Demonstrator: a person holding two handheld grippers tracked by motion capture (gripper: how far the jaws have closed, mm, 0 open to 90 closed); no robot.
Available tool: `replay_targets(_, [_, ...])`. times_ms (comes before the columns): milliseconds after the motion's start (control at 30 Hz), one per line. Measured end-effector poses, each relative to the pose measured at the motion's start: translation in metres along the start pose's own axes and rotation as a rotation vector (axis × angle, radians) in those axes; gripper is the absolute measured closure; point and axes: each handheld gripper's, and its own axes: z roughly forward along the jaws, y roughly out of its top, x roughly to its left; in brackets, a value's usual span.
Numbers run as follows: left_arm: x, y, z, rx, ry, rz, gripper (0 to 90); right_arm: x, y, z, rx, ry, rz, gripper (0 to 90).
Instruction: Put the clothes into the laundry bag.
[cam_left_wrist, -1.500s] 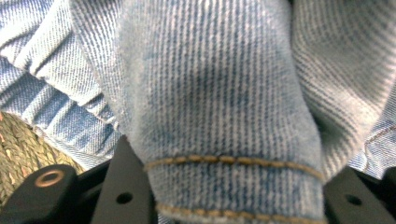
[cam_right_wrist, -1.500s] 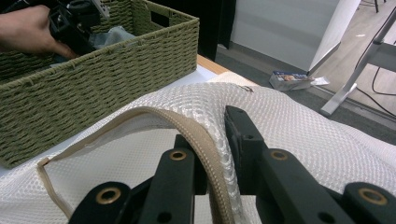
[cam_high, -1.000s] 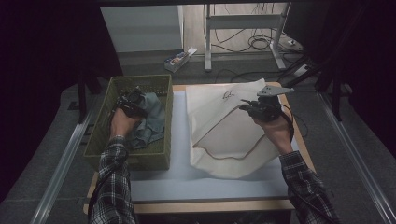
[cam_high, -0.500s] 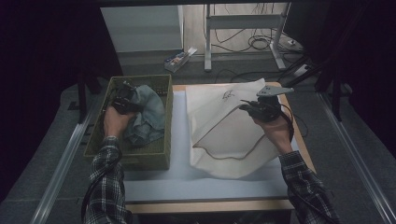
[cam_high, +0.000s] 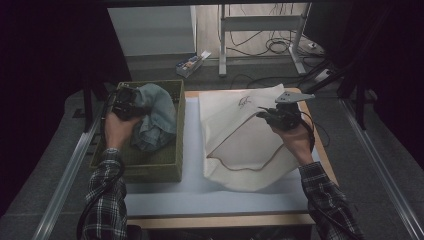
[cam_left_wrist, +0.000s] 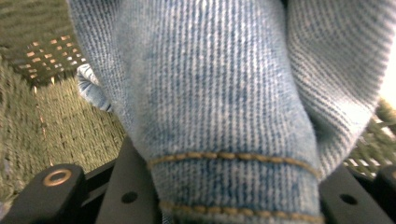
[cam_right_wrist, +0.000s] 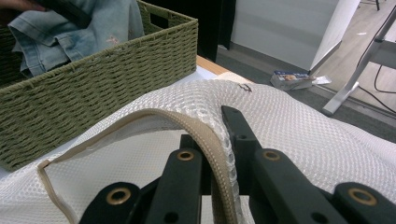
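A light blue denim garment (cam_high: 155, 117) lies in the green woven basket (cam_high: 150, 172) at the table's left. My left gripper (cam_high: 127, 102) is shut on its cloth and holds it lifted over the basket's far end. Close up, the denim (cam_left_wrist: 224, 93) with its tan stitched hem hangs between the black jaws. A white mesh laundry bag (cam_high: 240, 145) lies on the white mat at the right. My right gripper (cam_high: 272, 116) is shut on the bag's beige zipper edge (cam_right_wrist: 205, 135), raising it so the bag's mouth gapes toward the basket (cam_right_wrist: 93, 98).
The denim (cam_right_wrist: 74, 23) shows again over the basket's rim in the right gripper view. Beyond the table's far edge, a small box (cam_high: 191, 62), cables and a metal frame's legs (cam_high: 260, 30) are on the floor. Metal rails run along both sides of the table.
My left gripper has risen and moved toward the basket's far end, pulling the denim up with it. The right gripper has stayed put, holding the bag's edge.
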Motion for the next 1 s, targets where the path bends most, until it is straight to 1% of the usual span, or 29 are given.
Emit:
replay_targets(33, [-0.001, 0.000, -0.005, -0.018, -0.002, 0.003, 61.3, 0.000, 0.000, 0.000, 0.000, 0.000, 0.000, 83.9])
replay_targets(100, [-0.002, 0.000, -0.007, -0.025, 0.003, 0.006, 61.1, 0.000, 0.000, 0.000, 0.000, 0.000, 0.000, 83.8])
replay_targets(133, [-0.002, -0.001, -0.012, -0.048, 0.004, 0.008, 61.1, 0.000, 0.000, 0.000, 0.000, 0.000, 0.000, 83.8])
replay_targets(200, [-0.002, -0.001, -0.014, -0.057, 0.005, 0.009, 61.1, 0.000, 0.000, 0.000, 0.000, 0.000, -0.001, 83.8])
replay_targets(267, [-0.001, -0.002, -0.022, -0.080, 0.004, 0.007, 61.1, 0.000, 0.000, 0.000, -0.001, -0.001, -0.001, 83.8])
replay_targets(300, [-0.001, -0.002, -0.022, -0.080, 0.004, 0.007, 61.1, 0.000, 0.000, 0.000, -0.001, -0.001, -0.001, 83.8])
replay_targets(333, [0.000, -0.003, -0.028, -0.096, 0.001, 0.002, 61.1, 0.000, 0.000, -0.001, -0.002, -0.001, -0.001, 83.8])
replay_targets(367, [0.000, -0.003, -0.028, -0.096, 0.001, 0.002, 61.1, 0.000, 0.000, -0.001, -0.002, -0.001, -0.001, 83.8])
replay_targets(400, [0.001, -0.005, -0.034, -0.113, 0.000, -0.003, 61.1, 0.000, 0.000, -0.001, -0.002, -0.002, -0.001, 83.8])
replay_targets(433, [0.001, -0.005, -0.034, -0.113, 0.000, -0.003, 61.1, 0.000, 0.000, -0.001, -0.002, -0.002, -0.001, 83.8])
replay_targets(467, [0.001, -0.006, -0.040, -0.125, -0.001, -0.002, 61.0, 0.000, 0.000, -0.001, -0.001, -0.002, -0.001, 83.8])
replay_targets(500, [0.001, -0.006, -0.040, -0.125, -0.001, -0.002, 61.0, 0.000, 0.000, -0.001, -0.001, -0.002, -0.001, 83.8])
replay_targets(533, [0.001, -0.007, -0.045, -0.137, 0.002, -0.001, 61.0, 0.000, 0.000, 0.000, -0.001, -0.003, -0.001, 83.8])
replay_targets(567, [0.001, -0.007, -0.045, -0.137, 0.002, -0.001, 61.0, 0.000, 0.000, 0.000, -0.001, -0.003, -0.001, 83.8])
replay_targets(600, [0.001, -0.008, -0.051, -0.148, 0.005, 0.004, 61.0, 0.000, 0.000, 0.000, -0.001, -0.003, -0.002, 83.8])
replay_targets(633, [0.001, -0.008, -0.051, -0.148, 0.005, 0.004, 61.0, 0.000, 0.000, 0.000, -0.001, -0.003, -0.002, 83.8])
replay_targets(667, [0.001, -0.009, -0.056, -0.159, 0.007, 0.004, 61.0, 0.000, 0.000, 0.000, 0.000, -0.004, -0.002, 83.8])
replay_targets(700, [0.001, -0.009, -0.056, -0.159, 0.007, 0.004, 61.0, 0.000, 0.000, 0.000, 0.000, -0.004, -0.002, 83.8])
replay_targets(733, [0.000, -0.009, -0.061, -0.170, 0.005, 0.008, 61.0, 0.000, 0.000, 0.000, 0.000, -0.004, -0.002, 83.8])
replay_targets(767, [0.000, -0.009, -0.061, -0.170, 0.005, 0.008, 61.0, 0.000, 0.000, 0.000, 0.000, -0.004, -0.002, 83.8])
replay_targets(800, [-0.001, -0.010, -0.066, -0.178, 0.008, 0.012, 61.0, 0.000, 0.000, 0.000, 0.000, -0.004, -0.003, 83.8])
replay_targets(833, [-0.001, -0.010, -0.066, -0.178, 0.008, 0.012, 61.0, 0.000, 0.000, 0.000, 0.000, -0.004, -0.003, 83.8])
replay_targets(867, [-0.002, -0.011, -0.071, -0.192, 0.004, 0.012, 60.9, 0.000, 0.000, 0.000, 0.000, -0.004, -0.003, 83.8])
replay_targets(900, [-0.002, -0.011, -0.071, -0.192, 0.004, 0.012, 60.9, 0.000, 0.000, 0.000, 0.000, -0.004, -0.003, 83.8])
replay_targets(933, [-0.003, -0.011, -0.075, -0.203, 0.001, 0.013, 60.9, 0.000, 0.000, 0.000, 0.000, -0.004, -0.002, 83.8])
replay_targets(1000, [-0.003, -0.012, -0.078, -0.209, -0.004, 0.014, 60.9, 0.000, 0.000, 0.000, 0.000, -0.005, -0.002, 83.8])
